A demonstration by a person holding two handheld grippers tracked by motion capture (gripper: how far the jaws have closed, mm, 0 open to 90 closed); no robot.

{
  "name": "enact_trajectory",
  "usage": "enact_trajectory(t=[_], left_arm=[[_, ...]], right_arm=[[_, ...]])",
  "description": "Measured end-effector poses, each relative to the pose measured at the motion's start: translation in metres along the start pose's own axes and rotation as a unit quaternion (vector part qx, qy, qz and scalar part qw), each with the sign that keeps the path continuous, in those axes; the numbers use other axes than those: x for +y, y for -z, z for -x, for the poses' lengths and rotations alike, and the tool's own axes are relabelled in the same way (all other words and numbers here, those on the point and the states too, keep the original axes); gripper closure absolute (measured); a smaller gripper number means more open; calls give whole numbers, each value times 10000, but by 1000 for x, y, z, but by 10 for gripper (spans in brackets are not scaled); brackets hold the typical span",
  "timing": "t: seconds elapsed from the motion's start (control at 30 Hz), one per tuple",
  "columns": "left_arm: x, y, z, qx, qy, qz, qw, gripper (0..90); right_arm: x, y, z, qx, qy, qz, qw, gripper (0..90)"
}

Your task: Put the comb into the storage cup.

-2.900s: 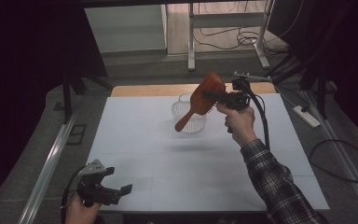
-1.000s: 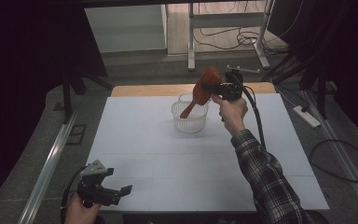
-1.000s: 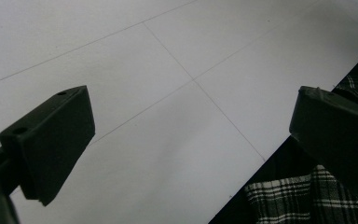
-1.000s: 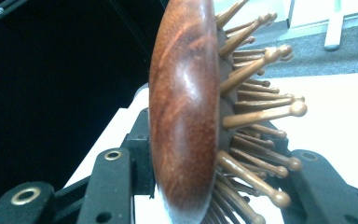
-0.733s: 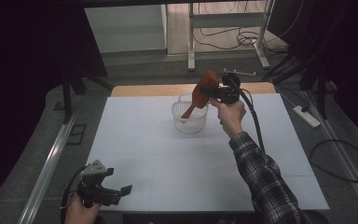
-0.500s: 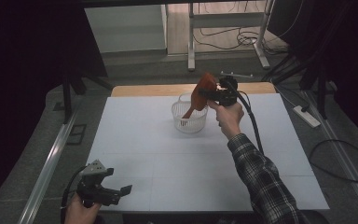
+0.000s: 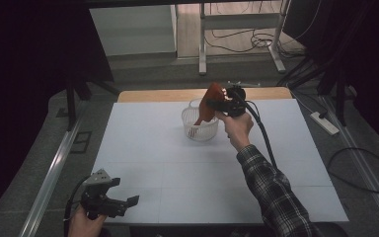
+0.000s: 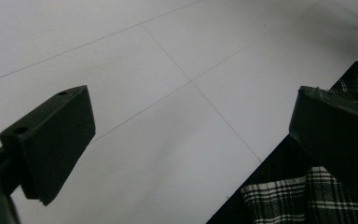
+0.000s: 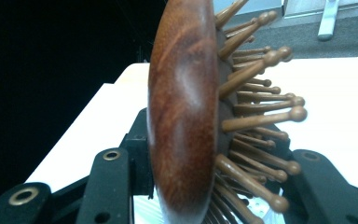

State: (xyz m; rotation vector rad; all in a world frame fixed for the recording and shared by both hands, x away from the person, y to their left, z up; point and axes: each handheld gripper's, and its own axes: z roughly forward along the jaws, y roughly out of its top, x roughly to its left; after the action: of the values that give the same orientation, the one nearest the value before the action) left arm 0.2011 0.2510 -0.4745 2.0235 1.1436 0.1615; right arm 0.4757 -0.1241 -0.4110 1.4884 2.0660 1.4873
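Observation:
A reddish-brown wooden hairbrush (image 7: 208, 104) with round-tipped wooden pegs (image 9: 256, 65) hangs tilted over a white slotted basket (image 7: 200, 130) at the far middle of the table. Its lower end reaches down inside the basket's rim. My right gripper (image 7: 216, 104) is shut on the brush, and in the right gripper view its jaws press the brush (image 9: 182, 102) from both sides. Off the table's near left corner, my left gripper (image 7: 123, 193) stands open in a hand. In its own view the left gripper (image 8: 191, 140) has nothing but bare white table between its jaws.
The white table top (image 7: 177, 163) has a wooden strip (image 7: 158, 95) along its far edge. A plaid sleeve (image 7: 271, 197) reaches across the right half. A metal frame (image 7: 202, 44) and cables stand beyond the table, and a power strip (image 7: 325, 123) lies on the floor at right.
My right hand carried the brush away from me and leftward over the basket, then lowered it until its lower end entered the basket. The left gripper stayed still.

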Motion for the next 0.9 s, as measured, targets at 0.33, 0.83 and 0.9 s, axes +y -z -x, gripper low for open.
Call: enact_trajectory(t=[0.33, 0.83, 0.9], left_arm=[[0, 0, -1, -21, 4, -12, 10000, 9], [0, -1, -1, -14, 13, -31, 10000, 12], [1, -1, -1, -13, 15, -33, 10000, 12]], right_arm=[[-6, 1, 2, -74, -44, 14, 10000, 468], [-13, 1, 10, -456, 79, -91, 9989, 362], [-14, 0, 11, -488, 89, -129, 9987, 332]])
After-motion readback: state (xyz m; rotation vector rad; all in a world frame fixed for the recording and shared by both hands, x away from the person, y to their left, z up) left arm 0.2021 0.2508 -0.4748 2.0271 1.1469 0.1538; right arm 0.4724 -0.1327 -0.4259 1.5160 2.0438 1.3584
